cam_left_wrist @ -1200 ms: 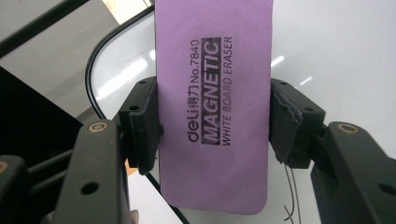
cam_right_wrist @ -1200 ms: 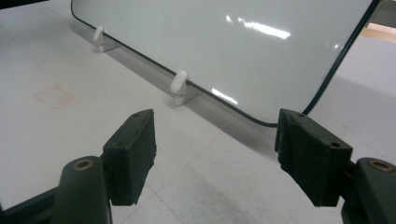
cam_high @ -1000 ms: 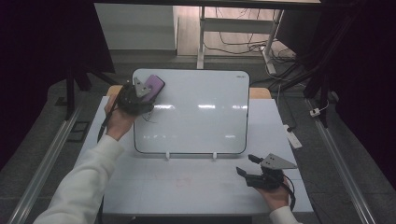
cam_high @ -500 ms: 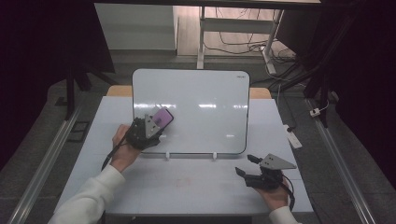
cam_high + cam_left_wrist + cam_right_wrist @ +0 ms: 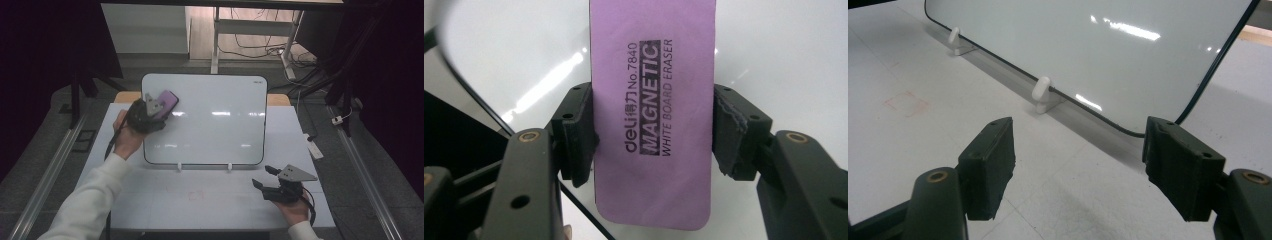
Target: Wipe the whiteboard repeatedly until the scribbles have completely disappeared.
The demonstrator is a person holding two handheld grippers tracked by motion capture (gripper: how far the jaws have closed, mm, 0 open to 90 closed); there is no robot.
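Eraser: the purple whiteboard eraser point(image 5: 652, 115) sits right between the jaws of the left gripper point(image 5: 150, 112), printed face to the camera, its long body running past the pads towards the board.
Left gripper: pinching the eraser by its two long edges, both pads point(image 5: 576, 132) pressed flat against its sides in the left gripper view.
Eraser's place: up at the far left corner of the whiteboard point(image 5: 220, 130), purple end point(image 5: 167, 101) poking out beyond the gripper and lying over the white surface; whether it presses on the board I cannot tell.
Whiteboard: propped on two small white feet point(image 5: 1042, 95) on the counter point(image 5: 165, 195), wiped clean, ceiling lights glinting off it.
Left hand: a hand point(image 5: 127, 140) in a white sleeve reaches in from the near left.
Right gripper: the right gripper point(image 5: 267, 177) rests at the near right of the counter, jaws spread with nothing between them, pointing towards the board's near right corner and well apart from the eraser.
Counter: a faint reddish square mark point(image 5: 196, 194) shows near the front edge.
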